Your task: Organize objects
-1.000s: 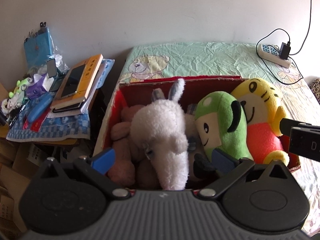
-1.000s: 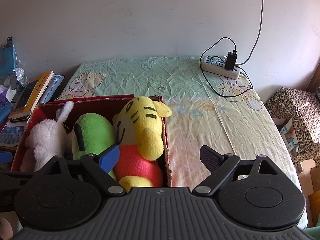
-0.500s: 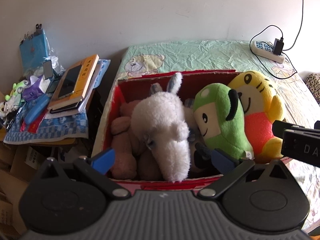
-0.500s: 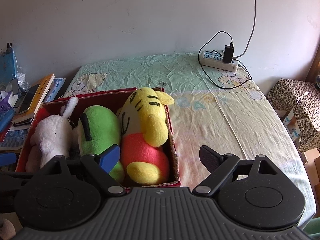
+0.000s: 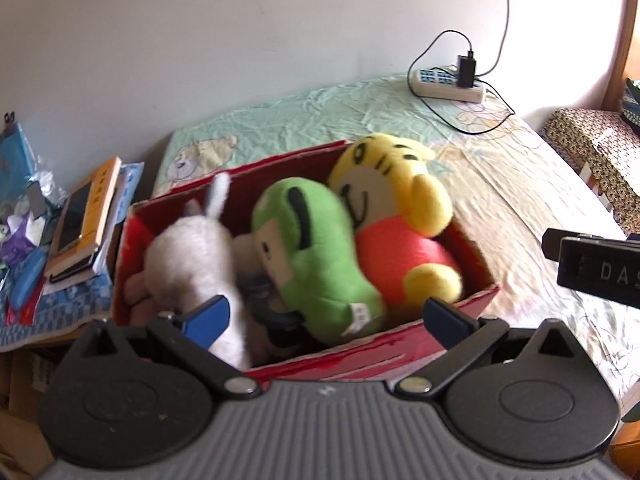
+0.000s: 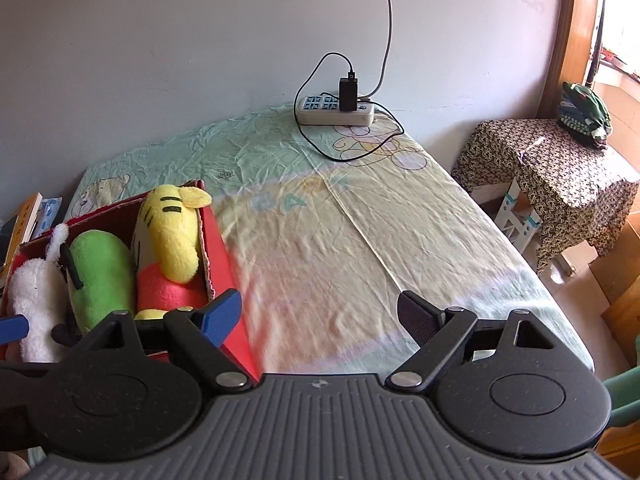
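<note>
A red cardboard box [image 5: 476, 300] [image 6: 224, 264] sits on the bed and holds several plush toys: a white rabbit [image 5: 192, 256] [image 6: 34, 296], a green one [image 5: 316, 248] [image 6: 102, 276], and a yellow tiger in an orange shirt [image 5: 392, 216] [image 6: 172, 236]. My left gripper [image 5: 324, 316] hangs open just in front of the box's near wall, holding nothing. My right gripper [image 6: 320, 312] is open over the bare sheet to the right of the box; its body [image 5: 596, 264] shows at the right edge of the left wrist view.
A power strip [image 6: 336, 110] [image 5: 448, 84] with a plugged charger and cables lies at the bed's far end by the wall. Books and clutter [image 5: 84, 216] pile on a stand left of the bed. A cloth-covered stool [image 6: 552, 168] stands to the right.
Both grippers pulled back and swung right, away from the box; the box and toys now sit further left and lower in each view. Both stay open and empty.
</note>
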`<state>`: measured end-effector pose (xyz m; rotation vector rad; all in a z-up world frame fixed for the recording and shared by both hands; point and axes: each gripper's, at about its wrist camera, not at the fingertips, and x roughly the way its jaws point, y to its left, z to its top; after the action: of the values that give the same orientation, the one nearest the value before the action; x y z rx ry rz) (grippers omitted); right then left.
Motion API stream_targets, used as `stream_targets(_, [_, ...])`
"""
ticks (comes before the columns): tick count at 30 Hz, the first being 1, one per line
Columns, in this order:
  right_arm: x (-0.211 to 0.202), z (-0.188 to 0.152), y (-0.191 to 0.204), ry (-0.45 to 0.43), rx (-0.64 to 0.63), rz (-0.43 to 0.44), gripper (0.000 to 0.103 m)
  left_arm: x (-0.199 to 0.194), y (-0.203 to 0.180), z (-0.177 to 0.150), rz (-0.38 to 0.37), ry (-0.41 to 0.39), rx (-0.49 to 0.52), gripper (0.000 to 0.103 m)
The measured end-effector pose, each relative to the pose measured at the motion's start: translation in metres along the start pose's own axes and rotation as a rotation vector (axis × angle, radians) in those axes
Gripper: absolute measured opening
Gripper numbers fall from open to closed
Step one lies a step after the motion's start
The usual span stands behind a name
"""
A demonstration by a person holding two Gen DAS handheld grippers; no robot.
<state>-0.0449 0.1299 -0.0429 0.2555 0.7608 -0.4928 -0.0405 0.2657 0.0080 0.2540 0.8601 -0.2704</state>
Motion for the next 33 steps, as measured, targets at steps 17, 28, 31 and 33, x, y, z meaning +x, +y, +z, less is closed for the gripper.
stream_targets(17, [-0.016,-0.002,0.054,-0.001,-0.148,0.195,0.082,-0.015,0.045,-0.021,0.135,0.025,-0.134,0.103])
stream_targets(28, [-0.017,-0.005,0.093,0.037,-0.236,0.3,0.076,-0.025,0.087,-0.042,0.21,0.053,-0.234,0.103])
stream_targets(31, [-0.014,-0.005,0.092,0.04,-0.218,0.299,0.075,-0.023,0.092,-0.044,0.203,0.064,-0.242,0.103])
stream_targets(33, [-0.013,-0.007,0.089,0.053,-0.199,0.305,0.075,-0.021,0.093,-0.045,0.201,0.071,-0.239,0.103])
